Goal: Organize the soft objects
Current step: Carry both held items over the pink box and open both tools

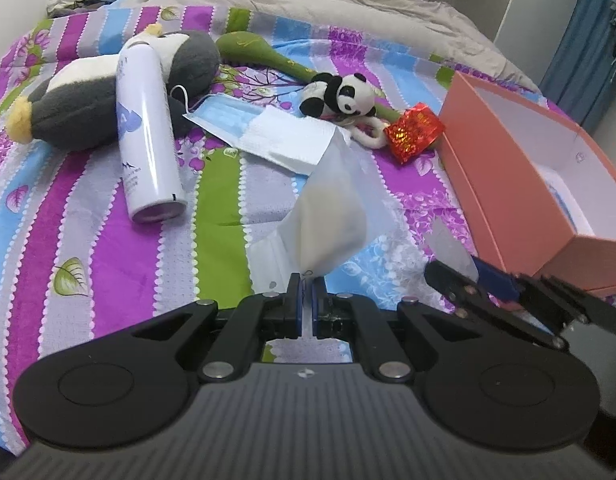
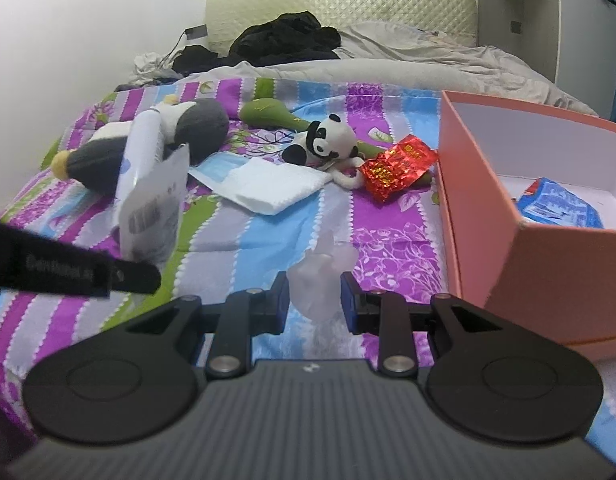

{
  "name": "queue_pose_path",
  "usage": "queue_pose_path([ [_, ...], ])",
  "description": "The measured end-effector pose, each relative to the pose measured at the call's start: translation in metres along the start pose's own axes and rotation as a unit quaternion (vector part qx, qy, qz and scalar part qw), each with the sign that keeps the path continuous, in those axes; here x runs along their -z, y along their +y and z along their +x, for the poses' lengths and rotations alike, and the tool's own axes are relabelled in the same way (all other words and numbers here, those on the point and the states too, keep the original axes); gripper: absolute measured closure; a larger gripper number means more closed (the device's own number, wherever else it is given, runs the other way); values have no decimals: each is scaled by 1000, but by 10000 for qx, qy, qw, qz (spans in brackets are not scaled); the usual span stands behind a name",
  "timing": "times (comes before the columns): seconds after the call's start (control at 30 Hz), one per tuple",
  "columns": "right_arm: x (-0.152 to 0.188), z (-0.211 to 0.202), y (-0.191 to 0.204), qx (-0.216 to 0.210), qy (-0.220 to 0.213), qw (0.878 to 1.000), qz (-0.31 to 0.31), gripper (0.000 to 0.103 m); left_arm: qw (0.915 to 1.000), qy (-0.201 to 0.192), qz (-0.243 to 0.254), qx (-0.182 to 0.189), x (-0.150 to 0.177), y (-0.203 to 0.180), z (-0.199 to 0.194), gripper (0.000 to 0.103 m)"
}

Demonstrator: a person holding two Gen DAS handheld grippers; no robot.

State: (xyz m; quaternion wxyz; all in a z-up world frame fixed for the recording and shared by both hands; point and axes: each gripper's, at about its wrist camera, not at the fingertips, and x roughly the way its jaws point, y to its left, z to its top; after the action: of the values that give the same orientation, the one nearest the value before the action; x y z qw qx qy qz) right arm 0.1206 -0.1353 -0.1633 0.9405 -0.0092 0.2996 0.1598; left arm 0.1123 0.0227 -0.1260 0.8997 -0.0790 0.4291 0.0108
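Note:
My left gripper (image 1: 306, 300) is shut on the lower edge of a frosted white pouch (image 1: 332, 216), which stands up above the striped bedspread. From the right wrist view the same pouch (image 2: 152, 204) shows a barcode. My right gripper (image 2: 315, 292) is shut on a crumpled clear plastic wrapper (image 2: 320, 280), its jaws held a little apart by it. It hovers beside the pink box (image 2: 480, 200), which holds a blue packet (image 2: 560, 204). Farther back on the bed lie a penguin plush (image 1: 88, 112), a panda plush (image 1: 340, 96) and a green plush (image 1: 260, 52).
A white spray can (image 1: 146, 132) leans on the penguin. A blue face mask (image 1: 224, 118), a folded white cloth (image 1: 288, 140), a red foil packet (image 1: 414, 130) and a white ring (image 1: 372, 136) lie mid-bed. Dark clothes (image 2: 284, 40) and a grey blanket (image 2: 388, 68) cover the far end.

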Motion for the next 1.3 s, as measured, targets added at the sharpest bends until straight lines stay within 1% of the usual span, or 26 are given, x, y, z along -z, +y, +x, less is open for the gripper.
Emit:
queue_pose_path([
  [0.1,-2,-8,-3,6,3,10000,67,72,9999,-41,-66,115,-4,3,-10,98],
  [0.2,-10,-16,-4,65,-91,9999,58,72,9998,-104,-27,187,-9,2,-21,98],
  [0.43,-42,-41,-10,130,-427,9990,-10,72,9980,-292,-75,557,-39,-9,-38,98],
  [0.5,-53,-48,-14,192,-542,9983,-12,72,9972,-377,-36,642,-51,-16,-43,98],
  [0.73,-93,-70,-40,448,-967,9943,87,72,9936,-641,373,851,-99,-55,-64,98],
  [0.9,-119,-84,-62,572,-1176,9913,135,72,9909,-674,511,1050,-131,-82,-69,98],
  [1.13,-143,-96,-107,861,-1100,9900,201,72,9875,-596,736,1257,-161,-131,-61,98],
  [1.3,-154,-99,-153,1045,-774,9911,290,73,9854,-348,881,1412,-174,-168,-46,98],
])
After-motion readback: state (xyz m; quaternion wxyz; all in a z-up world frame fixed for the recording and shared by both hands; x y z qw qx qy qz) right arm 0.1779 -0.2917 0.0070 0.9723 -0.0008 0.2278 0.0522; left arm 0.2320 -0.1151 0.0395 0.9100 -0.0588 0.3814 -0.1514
